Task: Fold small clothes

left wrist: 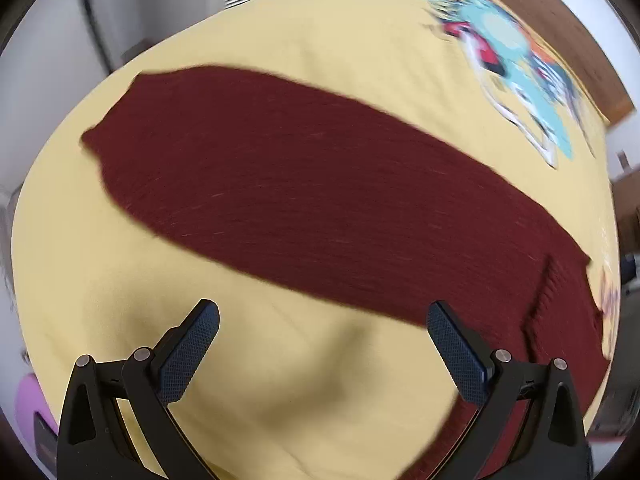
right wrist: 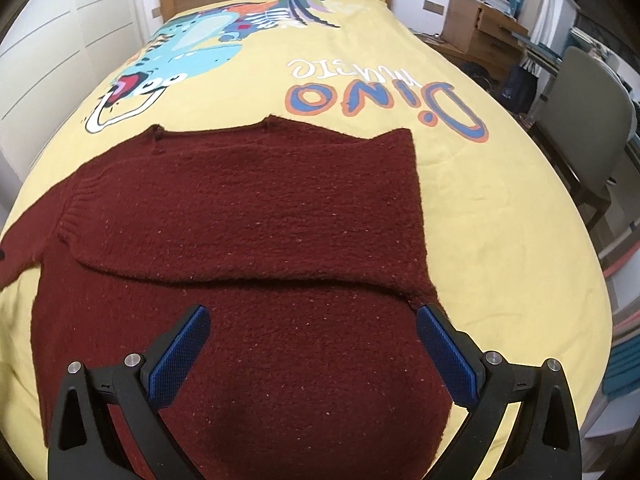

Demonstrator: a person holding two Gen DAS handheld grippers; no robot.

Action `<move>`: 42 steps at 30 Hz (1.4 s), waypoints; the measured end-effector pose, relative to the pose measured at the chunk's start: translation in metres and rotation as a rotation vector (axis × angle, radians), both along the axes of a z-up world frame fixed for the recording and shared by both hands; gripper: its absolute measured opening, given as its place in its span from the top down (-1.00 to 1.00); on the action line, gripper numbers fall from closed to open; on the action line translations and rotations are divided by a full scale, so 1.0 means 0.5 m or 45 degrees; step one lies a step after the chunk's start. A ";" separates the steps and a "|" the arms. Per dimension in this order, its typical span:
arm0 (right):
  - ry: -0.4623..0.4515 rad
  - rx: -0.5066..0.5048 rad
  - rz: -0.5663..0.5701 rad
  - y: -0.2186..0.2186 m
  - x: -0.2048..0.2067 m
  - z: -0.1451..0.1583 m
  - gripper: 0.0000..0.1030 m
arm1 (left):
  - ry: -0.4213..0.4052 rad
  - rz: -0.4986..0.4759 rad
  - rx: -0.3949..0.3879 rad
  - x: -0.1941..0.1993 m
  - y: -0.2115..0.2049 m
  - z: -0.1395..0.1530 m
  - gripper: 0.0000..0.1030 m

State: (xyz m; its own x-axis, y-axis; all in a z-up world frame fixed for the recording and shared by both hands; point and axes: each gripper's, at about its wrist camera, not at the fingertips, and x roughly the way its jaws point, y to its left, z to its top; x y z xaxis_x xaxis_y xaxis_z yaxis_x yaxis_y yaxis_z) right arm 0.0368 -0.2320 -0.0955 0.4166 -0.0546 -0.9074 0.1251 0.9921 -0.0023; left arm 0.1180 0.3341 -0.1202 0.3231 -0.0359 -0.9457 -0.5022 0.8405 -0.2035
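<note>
A dark red knitted sweater [right wrist: 248, 216] lies spread on the yellow bedspread [right wrist: 500, 216] with its dinosaur print [right wrist: 188, 52], and the folding looks to be only partly under way. In the right wrist view one sleeve [right wrist: 224, 204] is already laid crosswise over the body, its ribbed cuff [right wrist: 80, 200] toward the left side of that view and its lower edge forming a ridge across the knit — so a first fold seems done. Judging from that, the other sleeve still sticks out at the left edge and the body has not been doubled over, so most of the work is left. The right gripper [right wrist: 312, 340] hovers over the lower body of the sweater, jaws wide apart and holding nothing. The left gripper [left wrist: 322, 338] is also spread wide and empty, poised over bare bedspread with the sweater [left wrist: 304, 184] just beyond its fingertips — that view is motion-blurred, so finer details of the fabric there cannot be made out
</note>
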 end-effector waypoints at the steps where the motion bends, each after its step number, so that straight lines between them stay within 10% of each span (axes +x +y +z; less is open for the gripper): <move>1: 0.001 0.005 -0.004 -0.003 -0.001 0.000 -0.99 | 0.017 0.043 -0.010 -0.003 0.018 -0.012 -0.98; 15: 0.018 0.011 -0.028 -0.012 -0.014 -0.003 -0.99 | 0.098 0.109 -0.059 0.052 0.116 -0.078 -0.81; 22: 0.040 0.016 -0.018 -0.008 -0.008 -0.018 -0.99 | 0.058 0.044 -0.124 0.069 0.126 -0.054 0.83; 35: -0.036 0.019 -0.015 -0.030 0.019 0.009 -0.99 | -0.033 -0.183 0.035 0.114 0.011 0.120 0.88; 42: -0.088 0.059 -0.016 -0.053 0.032 0.037 -0.99 | -0.166 -0.425 0.005 0.128 -0.187 0.246 0.88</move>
State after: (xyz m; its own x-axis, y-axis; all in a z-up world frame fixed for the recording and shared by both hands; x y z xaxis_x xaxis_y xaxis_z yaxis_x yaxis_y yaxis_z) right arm 0.0528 -0.2586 -0.0770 0.4776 -0.0185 -0.8784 0.1355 0.9894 0.0529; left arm 0.1818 0.2408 0.0027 0.4123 -0.1560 -0.8976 -0.1695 0.9549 -0.2438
